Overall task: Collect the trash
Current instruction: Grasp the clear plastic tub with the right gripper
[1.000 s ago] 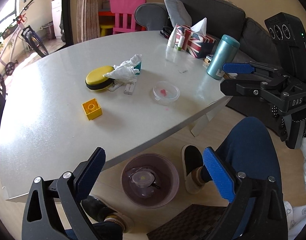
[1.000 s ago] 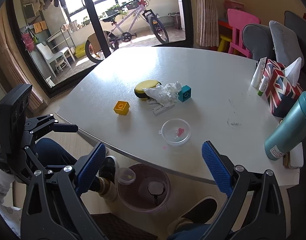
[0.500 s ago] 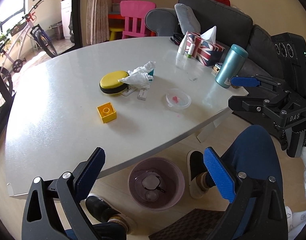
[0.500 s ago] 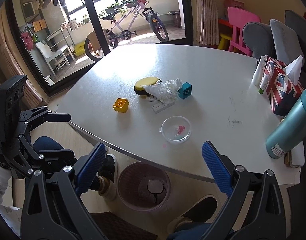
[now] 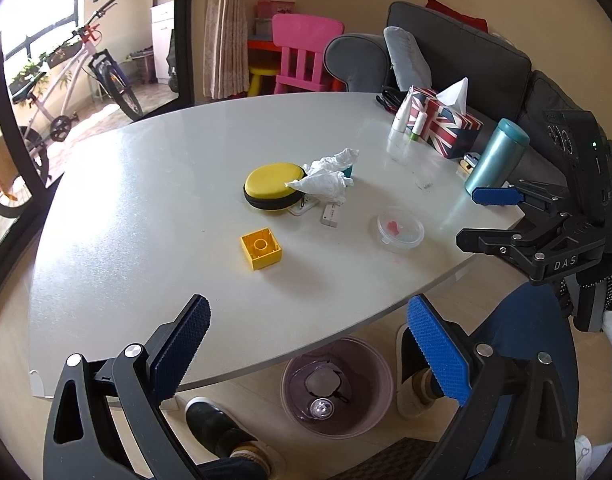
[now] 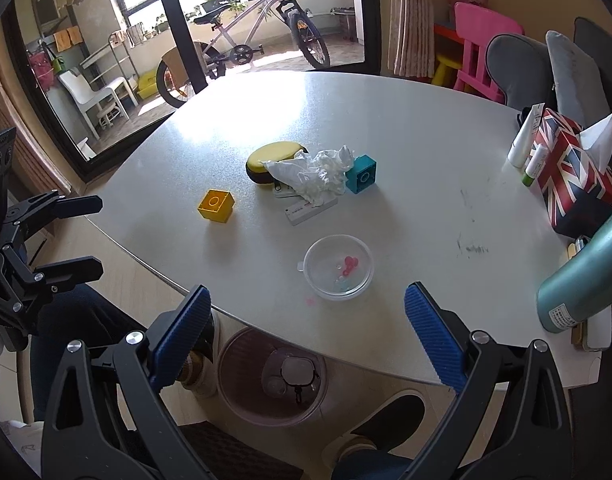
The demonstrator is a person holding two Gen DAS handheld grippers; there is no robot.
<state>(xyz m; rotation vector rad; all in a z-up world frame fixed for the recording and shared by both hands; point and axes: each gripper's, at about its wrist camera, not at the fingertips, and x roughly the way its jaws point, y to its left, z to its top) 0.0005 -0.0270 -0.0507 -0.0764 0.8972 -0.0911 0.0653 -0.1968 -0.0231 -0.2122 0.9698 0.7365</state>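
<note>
Both the left gripper (image 5: 308, 344) and right gripper (image 6: 306, 326) hang spread and empty, and the clear lidded cup (image 6: 339, 267) sits near the table edge at the right gripper's twelve o'clock, nearer it, above the floor bin (image 6: 272, 376).

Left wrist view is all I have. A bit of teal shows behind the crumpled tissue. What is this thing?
Observer: The right wrist view shows it plainly: a teal block with a round hole in its face, touching the tissue.
Operator: And the clear container, has it somewhere to grip?
Observer: Yes. In the right wrist view the clear container has a small tab on its rim, pointing left in that view.
</note>
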